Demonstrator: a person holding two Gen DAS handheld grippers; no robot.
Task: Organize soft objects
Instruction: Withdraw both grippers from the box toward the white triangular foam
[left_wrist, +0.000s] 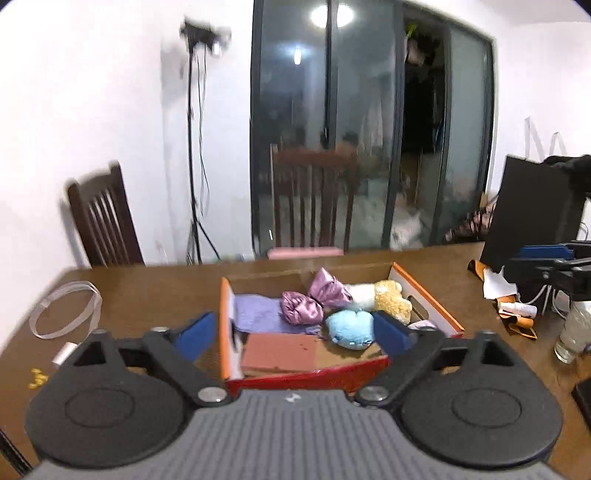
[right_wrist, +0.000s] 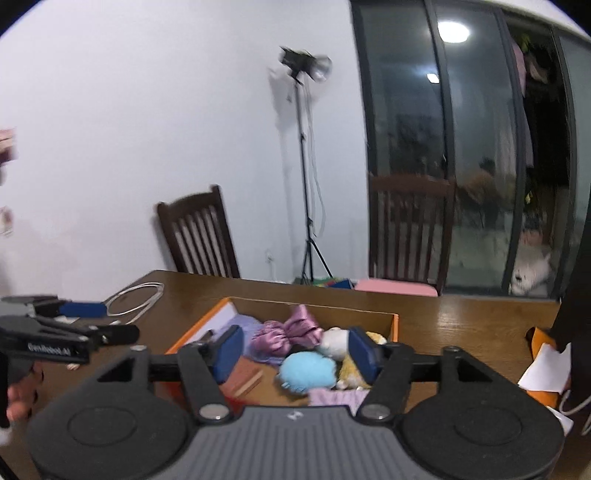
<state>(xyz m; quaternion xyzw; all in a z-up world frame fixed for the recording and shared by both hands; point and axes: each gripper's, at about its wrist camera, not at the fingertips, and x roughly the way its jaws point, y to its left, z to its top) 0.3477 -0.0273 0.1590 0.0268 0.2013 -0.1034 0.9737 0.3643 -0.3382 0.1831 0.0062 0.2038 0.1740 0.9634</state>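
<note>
left gripper (left_wrist: 295, 332) jaws spread, empty | right gripper (right_wrist: 295, 354) jaws spread, empty | orange-rimmed cardboard box (left_wrist: 424, 295) at 12 o'clock holds round light-blue plush toy (left_wrist: 349, 328) | left gripper's side reads "GenRobot.AI"

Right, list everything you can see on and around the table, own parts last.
box: 1, orange-edged cardboard, table centre
satin bow: 1, pink-purple, in box
blue plush: 1, light blue, in box, near side
yellow plush: 1, in box, right side
white plush: 1, in box, between bow and yellow plush
purple cloth: 1, lilac, in box, left side
cable: 1, white, coiled on table, left
glass: 1, clear, table right edge
chairs: 2, dark wood, behind table
light stand: 1, black, by wall
left gripper: open, above box
right gripper: open, above box
</note>
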